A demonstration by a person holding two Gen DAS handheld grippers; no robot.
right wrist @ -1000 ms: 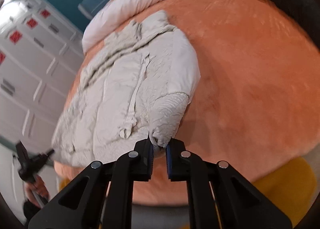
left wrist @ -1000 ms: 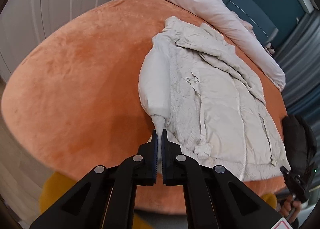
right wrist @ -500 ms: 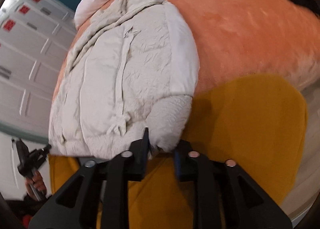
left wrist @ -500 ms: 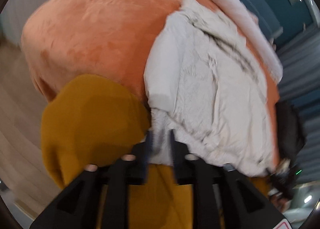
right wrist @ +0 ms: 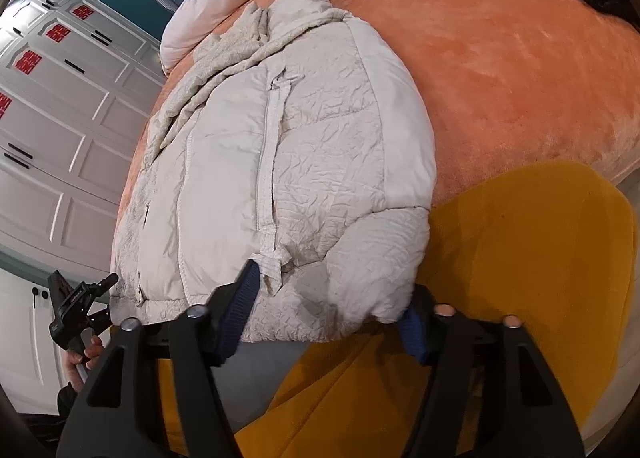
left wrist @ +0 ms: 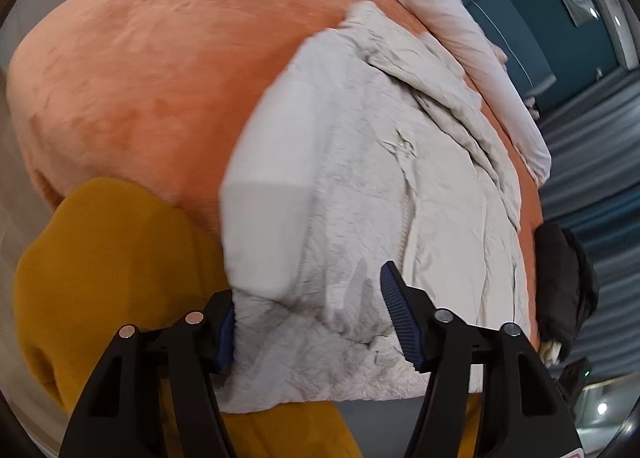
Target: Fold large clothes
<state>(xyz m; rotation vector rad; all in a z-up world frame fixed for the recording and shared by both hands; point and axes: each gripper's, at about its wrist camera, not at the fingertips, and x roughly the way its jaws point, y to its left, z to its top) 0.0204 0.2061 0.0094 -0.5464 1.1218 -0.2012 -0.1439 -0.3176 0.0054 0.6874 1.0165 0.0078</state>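
- Cream quilted fabric fills both wrist views: a puffer jacket (left wrist: pixel 400 161) is laid front up on an orange plush bed cover (left wrist: pixel 140 57), its hem hanging over the near edge, above mustard-yellow cloth (right wrist: pixel 540 258).
- Both sleeves are seen folded in over the body, the left-hand one (left wrist: pixel 272 193) along one side and the other (right wrist: pixel 380 266) along the opposite side.
- The left gripper (left wrist: pixel 308 318) is held at the hem with its jaws spread wide, the fabric lying between them but not pinched.
- The right gripper (right wrist: pixel 324 310) is likewise spread apart, straddling the hem and the cuff; no cloth is clamped.
- The step in hand is judged to be taking hold of the hem for a lengthwise fold, the sleeves being already dealt with.
- The next move would call for both pairs of jaws to be pressed together on the hem corners, all layers caught, and the hem carried up towards the collar (right wrist: pixel 304 5) evenly, so that the sleeves are not dragged out.
- No container is seen; a pale duvet (left wrist: pixel 440 17) lies beyond the jacket and a black garment (left wrist: pixel 564 282) beside it.
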